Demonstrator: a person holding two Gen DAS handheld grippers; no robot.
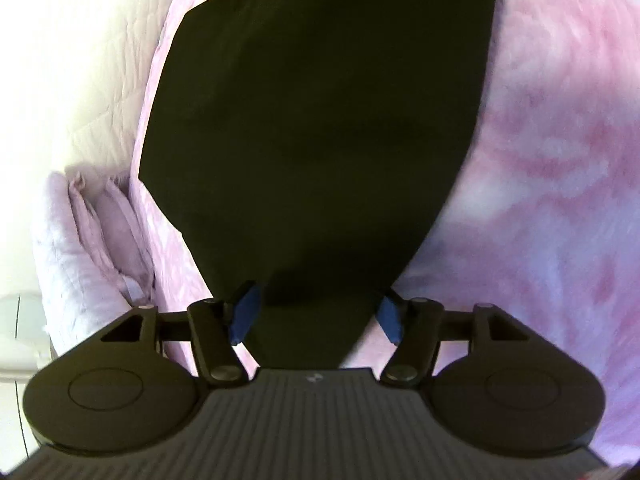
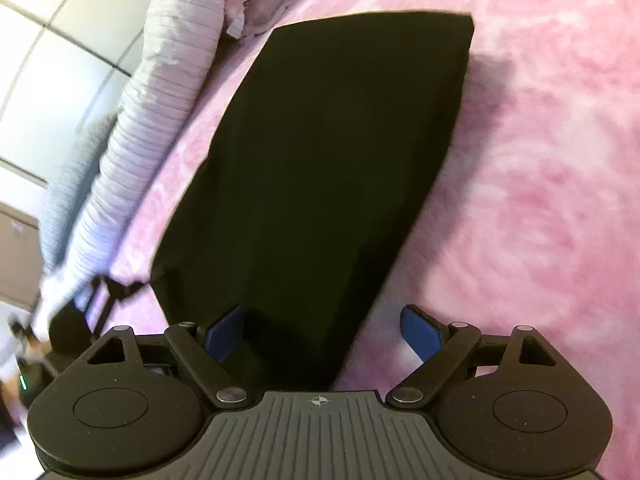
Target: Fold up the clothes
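Note:
A black garment (image 1: 320, 128) lies flat and folded into a long panel on a pink fuzzy blanket (image 1: 552, 168). My left gripper (image 1: 317, 314) hovers open over the garment's narrow near end, and its blue pads (image 1: 244, 312) stand on either side of the cloth without pinching it. In the right wrist view the same black garment (image 2: 320, 168) stretches away as a long rectangle. My right gripper (image 2: 323, 332) is open above its near right corner, the left pad over the cloth and the right pad over the pink blanket (image 2: 540, 200).
Pale lilac quilted bedding (image 2: 132, 128) lies bunched along the left side of the blanket, and it also shows as lilac bedding (image 1: 92, 240). A white quilted cover (image 1: 80, 60) lies beyond it. A blurred dark device (image 2: 92, 308) sits at the lower left.

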